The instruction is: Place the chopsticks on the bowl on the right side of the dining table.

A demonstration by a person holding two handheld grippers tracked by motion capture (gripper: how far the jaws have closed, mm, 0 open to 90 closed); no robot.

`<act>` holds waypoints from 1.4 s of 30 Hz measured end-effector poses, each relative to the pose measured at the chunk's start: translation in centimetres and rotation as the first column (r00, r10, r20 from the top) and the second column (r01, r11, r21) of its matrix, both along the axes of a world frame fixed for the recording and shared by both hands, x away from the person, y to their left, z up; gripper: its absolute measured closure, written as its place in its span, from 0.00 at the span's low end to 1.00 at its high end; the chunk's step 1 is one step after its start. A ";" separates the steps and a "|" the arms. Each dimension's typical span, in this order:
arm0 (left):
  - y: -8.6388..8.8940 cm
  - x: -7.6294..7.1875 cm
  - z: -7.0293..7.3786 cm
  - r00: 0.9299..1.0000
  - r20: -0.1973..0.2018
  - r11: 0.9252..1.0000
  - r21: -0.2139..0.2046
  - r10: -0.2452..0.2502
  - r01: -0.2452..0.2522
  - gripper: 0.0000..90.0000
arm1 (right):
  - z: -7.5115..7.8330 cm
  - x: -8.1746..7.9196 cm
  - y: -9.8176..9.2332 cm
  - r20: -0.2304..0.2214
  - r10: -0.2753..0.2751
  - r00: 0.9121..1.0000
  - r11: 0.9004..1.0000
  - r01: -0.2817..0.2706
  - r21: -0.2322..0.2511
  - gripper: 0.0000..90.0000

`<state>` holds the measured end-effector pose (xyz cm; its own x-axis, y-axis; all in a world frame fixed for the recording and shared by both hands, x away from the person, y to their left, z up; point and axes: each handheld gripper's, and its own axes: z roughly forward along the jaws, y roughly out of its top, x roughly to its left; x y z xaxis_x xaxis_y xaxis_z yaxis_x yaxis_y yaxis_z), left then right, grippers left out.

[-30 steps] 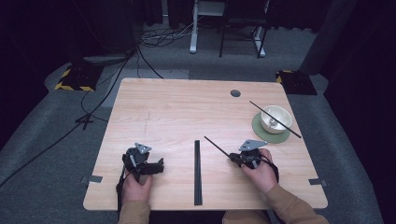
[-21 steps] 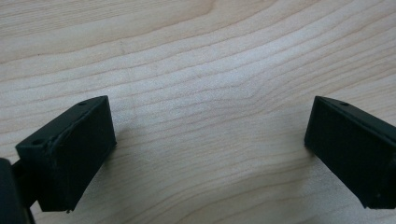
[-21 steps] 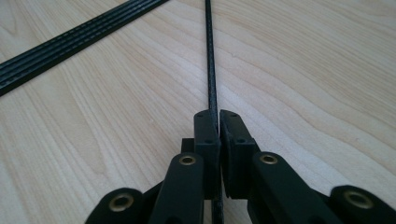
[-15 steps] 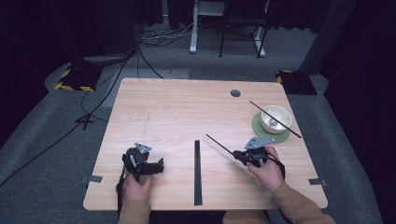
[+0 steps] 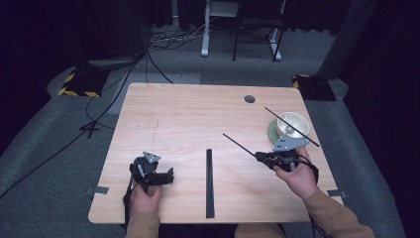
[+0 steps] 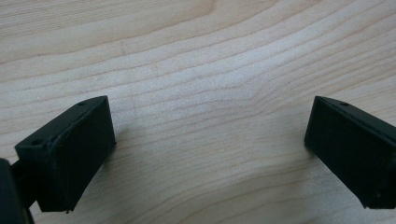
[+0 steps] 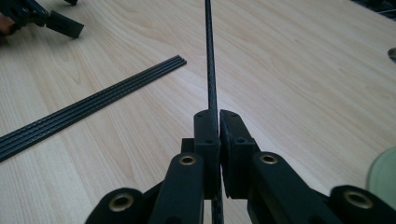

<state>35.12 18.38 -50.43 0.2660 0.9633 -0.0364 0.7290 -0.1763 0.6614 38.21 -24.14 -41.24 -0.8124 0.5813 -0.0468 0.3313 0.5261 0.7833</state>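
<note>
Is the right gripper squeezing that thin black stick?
Touching. In the right gripper view, the right gripper has its jaws shut tight on the black stick, with no gap on either side.

Two hands, two grippers

Left black two-jaw gripper (image 5: 167, 176) rests near the table's front edge, jaws apart; right black two-jaw gripper (image 5: 258, 157) is clamped, raised.
</note>
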 end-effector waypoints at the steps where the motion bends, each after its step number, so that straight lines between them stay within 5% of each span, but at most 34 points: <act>1: 0.0 0.0 0.0 1.000 0.000 1.000 0.000 0.000 0.000 0.02 | 0.0 0.0 0.0 0.000 0.000 1.000 1.000 0.000 0.000 0.97; 13: 0.0 0.0 0.0 1.000 0.001 1.000 0.001 0.000 0.000 0.02 | 3.7 1.7 -2.3 -0.004 0.028 1.000 0.999 -0.027 0.038 0.97; 25: 0.0 0.0 0.0 1.000 0.001 1.000 0.001 0.000 0.000 0.02 | 5.4 3.1 -4.6 0.028 0.024 0.999 1.000 -0.024 0.004 0.97; 30: 0.0 0.1 0.0 1.000 0.003 1.000 0.002 -0.003 0.003 0.02 | 6.0 4.5 -6.1 0.037 0.002 0.999 0.999 -0.004 0.053 0.97; 42: 0.0 0.1 0.0 1.000 0.002 1.000 0.002 0.001 -0.001 0.01 | 5.8 8.7 -11.0 0.006 -0.104 0.995 0.994 0.104 0.022 0.97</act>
<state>35.27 18.38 -50.46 0.2655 0.9635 -0.0343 0.7278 -0.1770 0.6626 46.93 -35.14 -35.45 -0.7474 0.6633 -0.0388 0.3775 0.4720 0.7967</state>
